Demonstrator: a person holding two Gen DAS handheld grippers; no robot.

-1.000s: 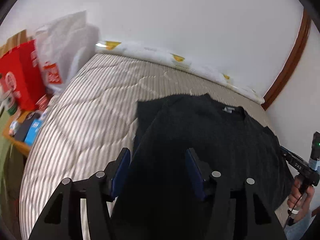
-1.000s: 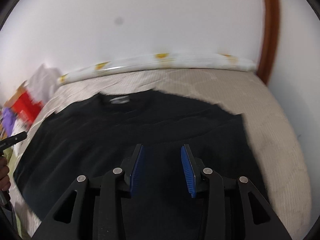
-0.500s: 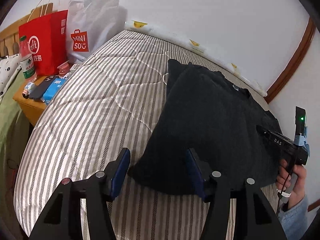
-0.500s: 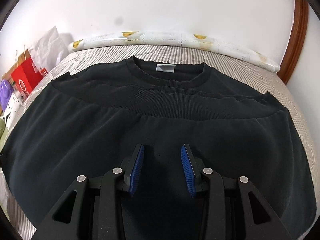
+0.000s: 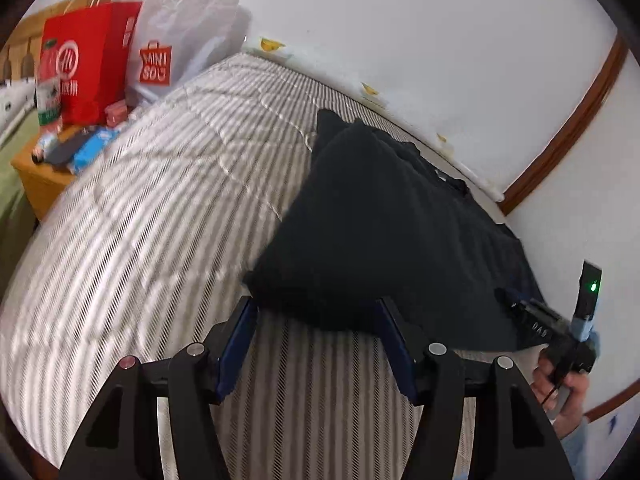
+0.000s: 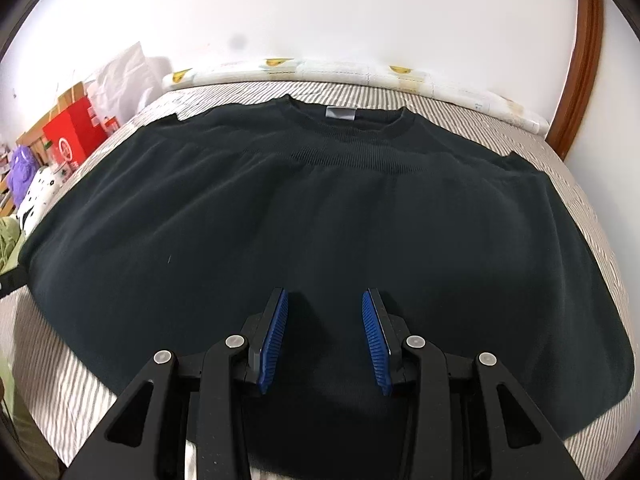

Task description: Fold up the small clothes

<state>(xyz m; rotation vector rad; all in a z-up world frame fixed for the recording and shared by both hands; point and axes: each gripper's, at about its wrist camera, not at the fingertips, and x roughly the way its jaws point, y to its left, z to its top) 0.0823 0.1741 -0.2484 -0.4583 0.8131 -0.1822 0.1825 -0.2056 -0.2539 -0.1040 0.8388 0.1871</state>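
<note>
A black sweater (image 6: 320, 232) lies spread on the striped mattress (image 5: 168, 240), collar and grey label (image 6: 341, 113) at the far side, with its ribbed hem folded up across the chest. My right gripper (image 6: 325, 300) hovers over the near folded part, jaws apart, and no cloth is pinched between the blue pads. In the left wrist view the sweater (image 5: 380, 232) shows its near left corner just at my left gripper (image 5: 316, 308). Its jaws are opening and the pads do not press the cloth. The right gripper (image 5: 560, 332), held by a hand (image 5: 560, 384), is at the sweater's right edge.
A red paper bag (image 5: 88, 64) and a white shopping bag (image 5: 176, 48) stand by the mattress's far left corner, beside a wooden bedside table (image 5: 44, 176) with a bottle and small items. The white wall and a wooden door frame (image 6: 576, 64) bound the far side. Soft toys (image 6: 28, 176) sit left.
Both grippers drew back toward the near side of the bed. The sweater's left corner, earlier under my left fingers, now lies at their tips. The left jaws stand slightly wider.
</note>
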